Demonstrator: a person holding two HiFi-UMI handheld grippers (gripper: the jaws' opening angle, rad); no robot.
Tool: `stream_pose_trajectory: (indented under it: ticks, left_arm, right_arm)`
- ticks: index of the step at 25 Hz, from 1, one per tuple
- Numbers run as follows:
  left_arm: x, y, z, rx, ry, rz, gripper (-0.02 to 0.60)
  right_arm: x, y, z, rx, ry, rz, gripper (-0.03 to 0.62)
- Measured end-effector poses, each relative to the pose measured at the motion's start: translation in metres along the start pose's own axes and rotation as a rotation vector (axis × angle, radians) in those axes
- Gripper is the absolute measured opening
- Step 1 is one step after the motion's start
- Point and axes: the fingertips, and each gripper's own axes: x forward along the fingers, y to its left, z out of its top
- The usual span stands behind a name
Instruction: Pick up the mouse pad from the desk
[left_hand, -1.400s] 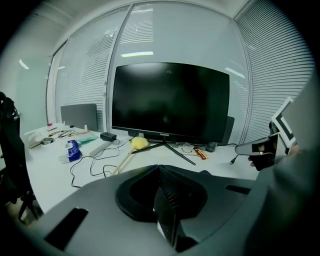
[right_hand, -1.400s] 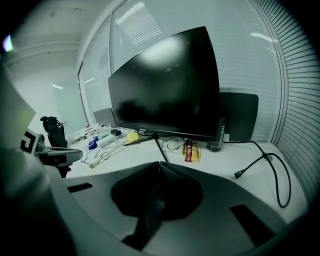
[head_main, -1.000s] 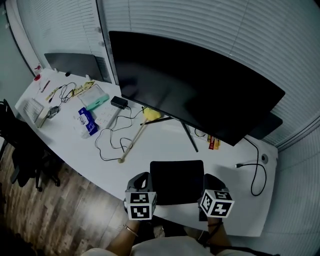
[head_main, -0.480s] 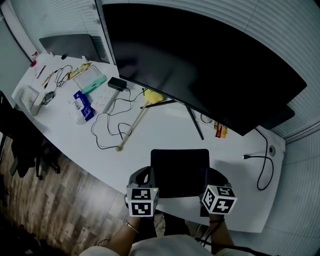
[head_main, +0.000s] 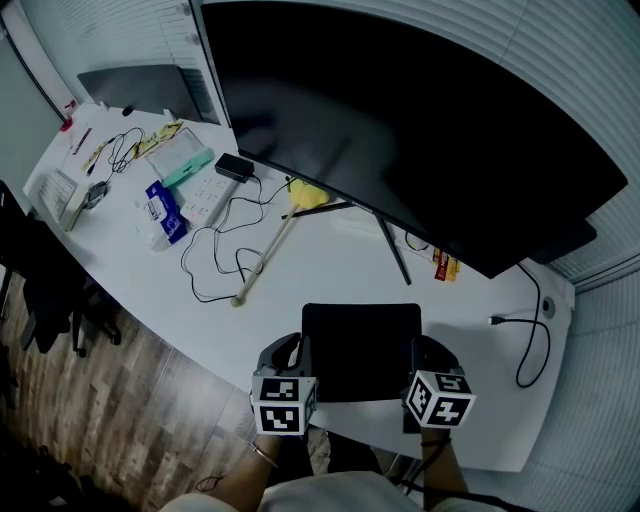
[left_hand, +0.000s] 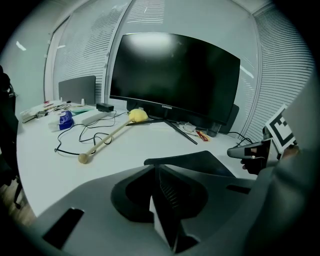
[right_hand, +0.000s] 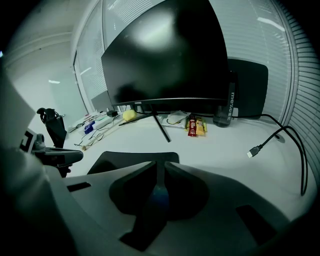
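Mouse pad (head_main: 360, 345): black, rounded corners, lying on the white desk (head_main: 330, 280) at its near edge, in front of the stand legs of a wide curved monitor (head_main: 400, 130). Flanked by the left gripper (head_main: 295, 343) at its left edge and the right gripper (head_main: 418, 346) at its right edge; contact with either cannot be told. Left jaws pressed together, empty. Right jaws parted by a narrow slit, having just been opening, nothing between them. Farther out on the desk: a wooden stick with a yellow head (head_main: 270, 255), a loose black cable (head_main: 215, 265), snack packets (head_main: 445, 265), a plugged lead (head_main: 525, 345) at the right end, small clutter and a second dark screen (head_main: 140, 92) at the far left. Surrounded by slatted blinds (head_main: 590, 60) behind the desk, wood-pattern floor (head_main: 130, 400) below, a dark chair (head_main: 40, 280) at left. Compared with one second ago: monitor filling more of the head view, desk clutter shifted up-left in the picture, pad unmoved on the desk between the grippers. Long axis of the pad running from gripper to gripper, parallel to the near desk edge; far edge facing the monitor.
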Motion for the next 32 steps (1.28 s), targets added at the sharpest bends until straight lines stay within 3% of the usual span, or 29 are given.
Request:
stream_pose_trajectory:
  ticks: [3, 5, 10, 17, 32]
  left_arm:
    - [0.005, 0.0, 0.0, -0.013, 0.012, -0.003, 0.039]
    - [0.008, -0.001, -0.001, -0.014, 0.021, -0.007, 0.104]
    - [0.016, -0.001, 0.002, -0.017, 0.042, -0.009, 0.151]
    - [0.033, 0.002, 0.007, -0.008, 0.074, 0.002, 0.156]
    - [0.055, 0.008, -0.01, 0.0, 0.22, 0.053, 0.158]
  right_arm:
    - [0.006, -0.003, 0.0, -0.003, 0.018, 0.003, 0.122]
    - [0.01, -0.005, 0.0, -0.004, 0.026, 0.002, 0.123]
    - [0.02, -0.011, 0.005, -0.017, 0.048, 0.002, 0.137]
    - [0.04, -0.021, 0.007, -0.035, 0.092, 0.01, 0.137]
    - [0.064, -0.027, -0.004, -0.067, 0.193, 0.014, 0.153]
